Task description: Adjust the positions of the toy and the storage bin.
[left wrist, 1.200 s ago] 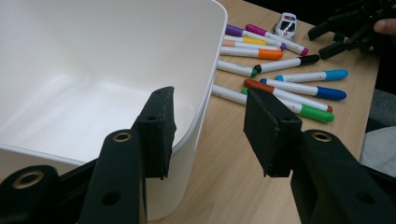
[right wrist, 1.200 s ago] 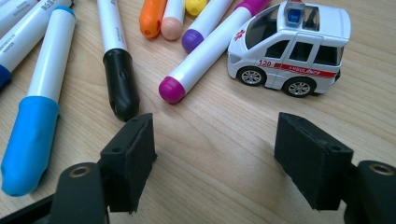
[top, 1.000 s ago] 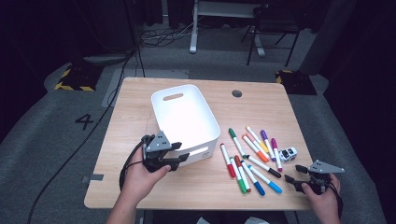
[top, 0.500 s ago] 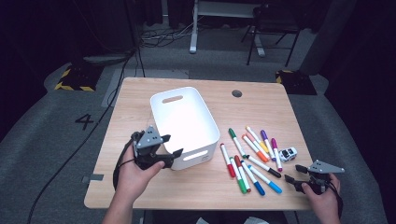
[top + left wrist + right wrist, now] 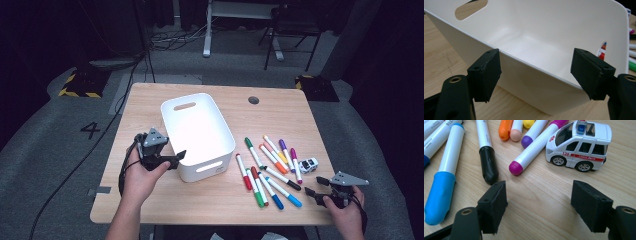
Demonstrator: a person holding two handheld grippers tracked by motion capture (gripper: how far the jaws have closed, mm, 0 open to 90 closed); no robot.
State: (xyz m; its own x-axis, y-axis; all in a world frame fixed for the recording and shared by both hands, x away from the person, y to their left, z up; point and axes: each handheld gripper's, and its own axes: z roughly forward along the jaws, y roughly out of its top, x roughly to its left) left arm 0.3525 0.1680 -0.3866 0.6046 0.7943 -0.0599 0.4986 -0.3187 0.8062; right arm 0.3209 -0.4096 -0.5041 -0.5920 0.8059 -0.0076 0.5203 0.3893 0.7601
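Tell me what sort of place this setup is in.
Probably a studio or lab set up for recording, not a home. A lone wooden table stands on grey carpet with a number 4 marked on it, cables trail across the floor, and black-and-yellow hazard tape edges a dark surround.

Bright lit table [image 5: 150, 107], dark surroundings, soft shadows, slight blur

bin [image 5: 200, 131] mid-table | markers [image 5: 267, 167] right of bin | toy ambulance [image 5: 308, 164] right of markers

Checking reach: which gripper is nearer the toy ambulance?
Right. The right gripper sits just in front of the toy ambulance; the left gripper is across the table at the white bin.
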